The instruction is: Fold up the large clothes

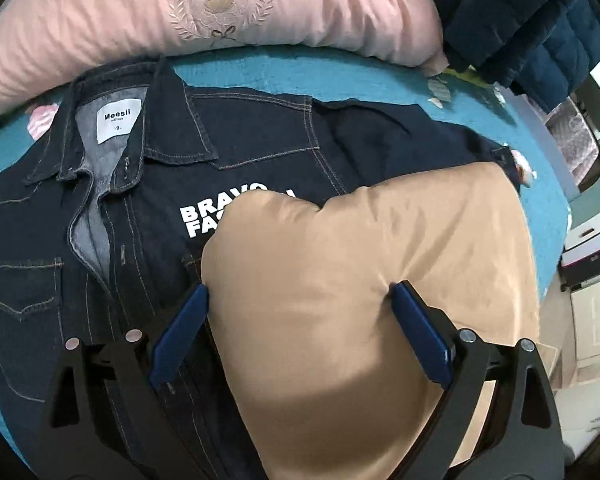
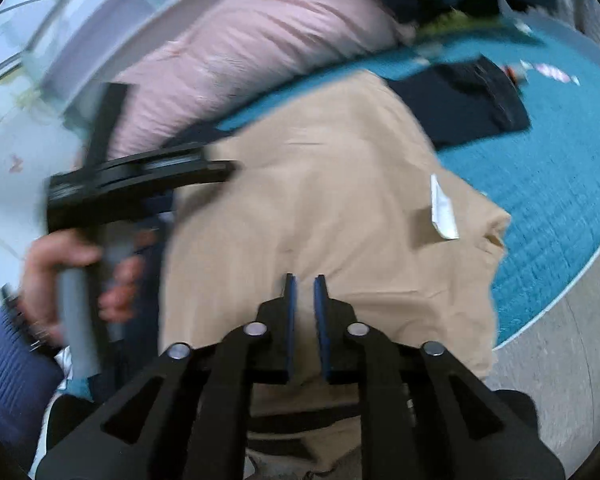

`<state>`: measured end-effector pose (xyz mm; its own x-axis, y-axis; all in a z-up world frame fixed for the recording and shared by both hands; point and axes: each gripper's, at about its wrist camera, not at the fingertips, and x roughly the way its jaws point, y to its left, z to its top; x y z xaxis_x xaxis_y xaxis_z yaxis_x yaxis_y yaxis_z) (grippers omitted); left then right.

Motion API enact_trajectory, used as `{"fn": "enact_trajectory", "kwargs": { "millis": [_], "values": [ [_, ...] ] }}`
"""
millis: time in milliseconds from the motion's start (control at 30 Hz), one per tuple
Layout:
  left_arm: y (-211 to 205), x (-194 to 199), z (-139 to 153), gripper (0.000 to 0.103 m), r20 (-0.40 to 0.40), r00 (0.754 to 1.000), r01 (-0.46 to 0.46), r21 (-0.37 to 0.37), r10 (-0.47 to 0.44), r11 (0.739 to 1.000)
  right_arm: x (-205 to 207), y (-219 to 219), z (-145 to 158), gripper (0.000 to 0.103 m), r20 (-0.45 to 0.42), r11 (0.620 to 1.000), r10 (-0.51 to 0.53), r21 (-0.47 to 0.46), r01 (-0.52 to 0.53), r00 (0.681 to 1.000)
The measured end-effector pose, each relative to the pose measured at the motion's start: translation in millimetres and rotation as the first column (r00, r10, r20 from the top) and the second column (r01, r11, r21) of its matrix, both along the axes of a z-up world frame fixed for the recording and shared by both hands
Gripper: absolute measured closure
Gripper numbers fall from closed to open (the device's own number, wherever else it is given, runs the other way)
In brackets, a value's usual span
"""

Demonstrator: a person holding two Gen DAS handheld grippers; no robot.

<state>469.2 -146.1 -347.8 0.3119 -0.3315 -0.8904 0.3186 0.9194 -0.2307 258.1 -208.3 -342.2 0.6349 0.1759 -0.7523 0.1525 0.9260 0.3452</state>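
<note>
A tan garment [image 1: 360, 240] lies spread over a dark denim jacket [image 1: 148, 184] on a teal bedspread [image 1: 360, 80]. My left gripper [image 1: 298, 291] stands wide open over the tan cloth, with its fingertips [image 1: 200, 294] touching the fabric on either side of a soft bulge. In the right wrist view the tan garment [image 2: 320, 200] shows a white tag [image 2: 444, 208], and a piece of the dark jacket [image 2: 460, 104] sticks out behind it. My right gripper [image 2: 305, 280] hovers over the near part of the tan cloth, its jaws a narrow gap apart with nothing between them. A hand [image 2: 56, 268] holds the blurred left gripper [image 2: 140, 176] at the cloth's left edge.
A pink pillow [image 1: 180, 20] lies along the far side of the bed. A dark blue quilted jacket [image 1: 520, 20] sits at the far right corner. The bed's edge [image 2: 560, 300] runs on the right, with grey floor [image 2: 560, 380] beyond it.
</note>
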Motion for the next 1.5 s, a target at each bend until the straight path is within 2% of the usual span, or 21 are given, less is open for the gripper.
{"fn": "enact_trajectory", "kwargs": {
  "millis": [67,133,233,367,400,467,533,567,667,733,800,967,1033,1100,1200,1233,1267,1300,1367,1433,1500],
  "values": [
    [-6,1,-1,0.010,0.002,1.000,0.016,0.014,-0.016,1.000,8,3,-22,0.079,-0.069,0.999,-0.009,-0.039,0.006,0.998],
    [-6,1,3,0.010,-0.001,0.999,0.034,0.013,-0.034,0.999,10,-3,-33,0.079,-0.092,1.000,-0.013,0.005,0.013,0.996],
    [10,-6,21,0.010,0.039,0.999,0.031,-0.030,-0.030,0.999,9,-18,-22,0.077,-0.088,0.992,-0.042,0.117,0.052,0.995],
    [43,-36,52,0.010,0.109,0.994,0.000,-0.060,0.006,0.998,-20,-38,-4,0.061,-0.043,0.965,-0.133,0.221,0.140,0.990],
    [57,-51,57,0.010,0.119,0.992,-0.017,-0.098,0.029,0.995,-27,-41,-2,0.060,-0.037,0.957,-0.152,0.246,0.157,0.988],
    [75,-75,55,0.010,0.098,0.995,-0.020,-0.151,0.036,0.988,-44,-46,-2,0.059,-0.032,0.927,-0.197,0.320,0.197,0.980],
    [86,-100,47,0.010,0.088,0.996,-0.004,-0.176,0.020,0.984,-63,-45,-4,0.049,-0.029,0.896,-0.249,0.373,0.242,0.968],
    [91,-113,40,0.010,0.070,0.997,0.000,-0.180,0.012,0.984,-65,-39,6,0.045,-0.023,0.888,-0.264,0.385,0.252,0.964],
    [101,-142,17,0.010,0.003,1.000,-0.011,-0.210,0.012,0.978,-81,-36,5,0.037,-0.026,0.864,-0.314,0.408,0.297,0.949],
    [103,-161,-4,0.010,-0.077,0.996,-0.062,-0.229,0.045,0.971,-93,-39,-5,0.034,-0.067,0.823,-0.344,0.458,0.335,0.936],
    [99,-180,-16,0.010,-0.099,0.994,-0.076,-0.231,0.054,0.970,-90,-40,-14,0.033,-0.096,0.789,-0.379,0.485,0.376,0.920],
    [80,-217,-20,0.010,-0.007,0.999,0.039,-0.185,-0.041,0.982,-104,-47,-28,0.032,-0.125,0.692,-0.432,0.590,0.417,0.893],
    [67,-221,-22,0.010,0.067,0.996,0.072,-0.103,-0.065,0.992,-107,-50,-34,0.032,-0.142,0.643,-0.449,0.634,0.430,0.882],
    [59,-221,-21,0.010,0.138,0.988,0.071,-0.057,-0.063,0.996,-108,-55,-40,0.032,-0.168,0.594,-0.461,0.671,0.444,0.871],
    [46,-207,-27,0.012,0.130,0.988,0.096,-0.053,-0.089,0.994,-106,-62,-49,0.032,-0.209,0.520,-0.464,0.723,0.456,0.861],
    [40,-203,-29,0.026,0.125,0.987,0.111,-0.054,-0.104,0.992,-107,-64,-53,0.031,-0.219,0.498,-0.460,0.738,0.455,0.860],
    [34,-199,-31,0.044,0.110,0.985,0.140,-0.059,-0.133,0.988,-108,-65,-56,0.031,-0.231,0.481,-0.458,0.747,0.459,0.858],
    [31,-194,-33,0.048,0.096,0.984,0.155,-0.063,-0.148,0.986,-108,-67,-61,0.029,-0.249,0.455,-0.456,0.760,0.464,0.854],
    [24,-188,-29,0.070,0.110,0.981,0.164,-0.057,-0.157,0.985,-109,-70,-68,0.026,-0.271,0.399,-0.457,0.789,0.468,0.847],
    [22,-183,-18,0.078,0.112,0.982,0.162,-0.076,-0.153,0.984,-108,-75,-73,0.026,-0.294,0.351,-0.459,0.807,0.475,0.839],
    [22,-179,-6,0.082,0.114,0.984,0.152,-0.116,-0.138,0.982,-106,-78,-74,0.024,-0.299,0.323,-0.461,0.820,0.472,0.835]
  ]
}}
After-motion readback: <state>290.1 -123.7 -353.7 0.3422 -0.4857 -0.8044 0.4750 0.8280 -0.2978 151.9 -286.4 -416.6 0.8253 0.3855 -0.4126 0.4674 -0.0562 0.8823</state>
